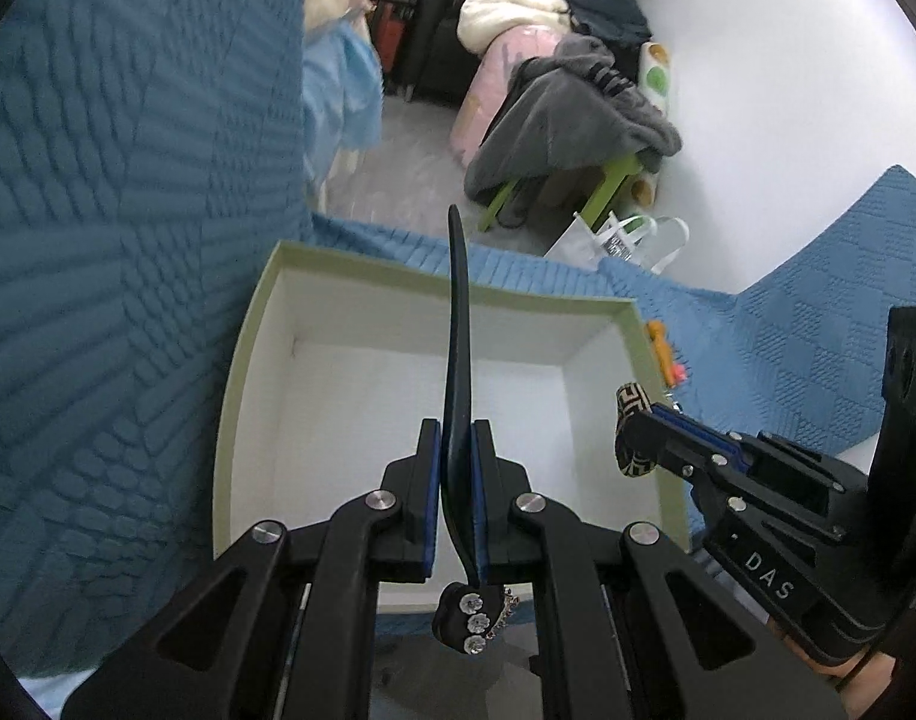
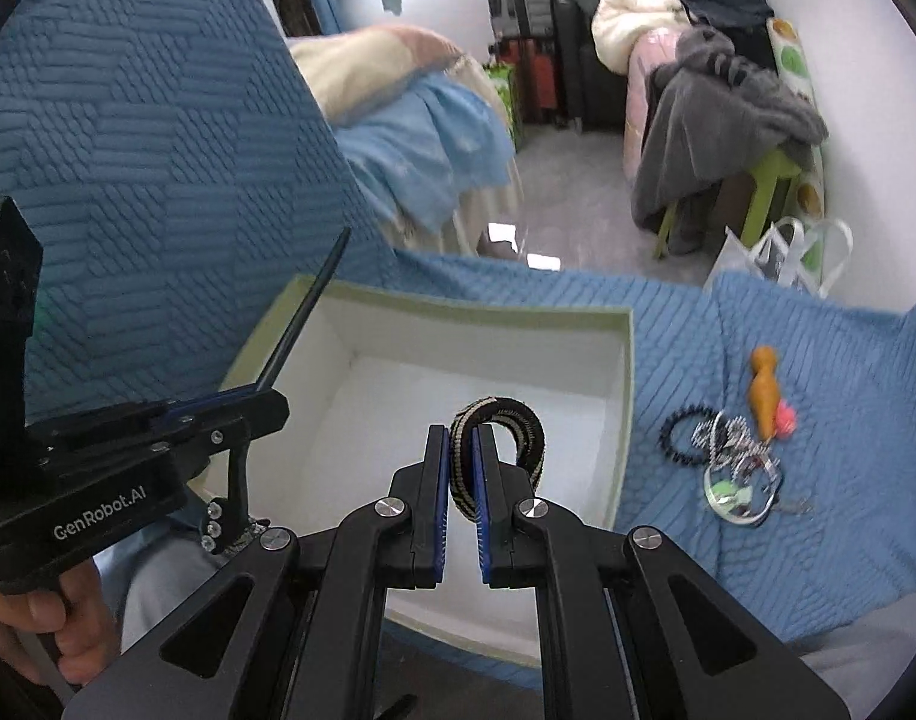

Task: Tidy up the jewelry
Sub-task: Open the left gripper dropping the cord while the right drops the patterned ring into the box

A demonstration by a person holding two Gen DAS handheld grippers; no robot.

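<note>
An open white box with a pale green rim [image 1: 251,324] [image 2: 629,372] sits on the blue quilt. My left gripper [image 1: 458,450] is shut on a dark blue hair clip [image 1: 458,312] with rhinestones at its near end, held over the box; it also shows in the right wrist view [image 2: 260,402]. My right gripper [image 2: 461,450] is shut on a black-and-beige patterned ring-shaped band [image 2: 518,420], held above the box's inside. In the left wrist view the right gripper [image 1: 638,426] holds that band [image 1: 629,402] at the box's right wall.
A small pile of jewelry lies on the quilt right of the box: a black bead bracelet [image 2: 680,438], silver chains [image 2: 734,450], an orange figure [image 2: 764,390] [image 1: 659,342]. Beyond the bed edge are a floor, clothes piles, a white bag [image 2: 776,258].
</note>
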